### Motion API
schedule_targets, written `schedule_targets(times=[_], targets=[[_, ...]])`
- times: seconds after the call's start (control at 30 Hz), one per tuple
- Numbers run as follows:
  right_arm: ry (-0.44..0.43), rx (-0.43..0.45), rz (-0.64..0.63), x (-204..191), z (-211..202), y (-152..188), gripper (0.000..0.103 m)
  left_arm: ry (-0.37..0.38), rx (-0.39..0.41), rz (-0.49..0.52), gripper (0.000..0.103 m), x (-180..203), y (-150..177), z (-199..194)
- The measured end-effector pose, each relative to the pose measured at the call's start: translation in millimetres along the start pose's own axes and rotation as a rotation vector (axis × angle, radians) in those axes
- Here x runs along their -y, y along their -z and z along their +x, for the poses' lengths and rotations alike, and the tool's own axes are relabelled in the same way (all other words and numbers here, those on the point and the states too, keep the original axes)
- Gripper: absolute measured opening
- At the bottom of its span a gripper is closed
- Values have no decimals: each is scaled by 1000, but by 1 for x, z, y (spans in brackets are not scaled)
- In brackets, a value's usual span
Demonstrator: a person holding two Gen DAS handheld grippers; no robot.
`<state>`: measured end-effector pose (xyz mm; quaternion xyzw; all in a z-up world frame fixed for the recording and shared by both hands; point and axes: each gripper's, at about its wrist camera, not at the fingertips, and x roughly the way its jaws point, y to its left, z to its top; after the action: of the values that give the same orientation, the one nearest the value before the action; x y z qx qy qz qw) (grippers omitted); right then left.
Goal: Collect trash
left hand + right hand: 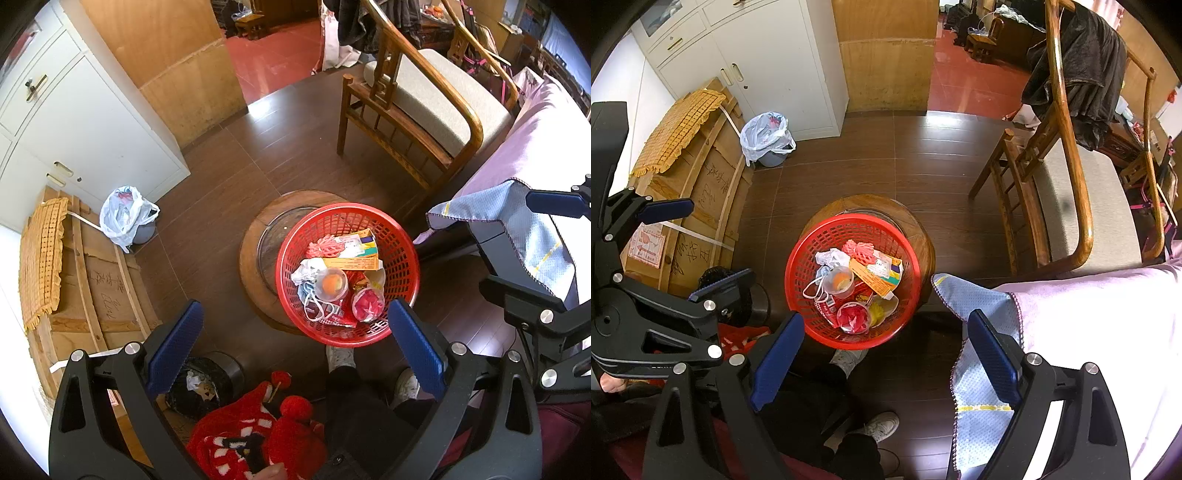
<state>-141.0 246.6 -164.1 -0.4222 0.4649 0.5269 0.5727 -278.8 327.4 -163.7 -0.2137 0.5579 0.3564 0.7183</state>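
Note:
A red plastic basket (402, 254) (798, 258) sits on a round wooden stool (255, 236) (919, 236). It holds trash: a clear cup with an orange lid (332, 284) (838, 281), a cup of red wrappers (367, 304) (854, 317), a paper box (356, 254) (882, 275), crumpled tissue and a mask. My left gripper (295, 347) is open and empty, above and in front of the basket. My right gripper (886, 365) is open and empty, also short of the basket. The left gripper also shows in the right wrist view (694, 243).
A small bin with a white bag (127, 218) (768, 138) stands by the white cabinet (74, 122). A black bin (207, 384) sits near my feet. A wooden armchair (424, 110) (1067, 177), a covered bed (1100, 325) and a wooden crate (701, 199) surround the stool.

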Motion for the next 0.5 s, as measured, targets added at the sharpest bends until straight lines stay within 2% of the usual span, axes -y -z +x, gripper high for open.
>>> schedule_targets(times=[0.5], targets=[[-2,1,-2,0,1,0,88,-3,-2,1,96,2,-2,1]])
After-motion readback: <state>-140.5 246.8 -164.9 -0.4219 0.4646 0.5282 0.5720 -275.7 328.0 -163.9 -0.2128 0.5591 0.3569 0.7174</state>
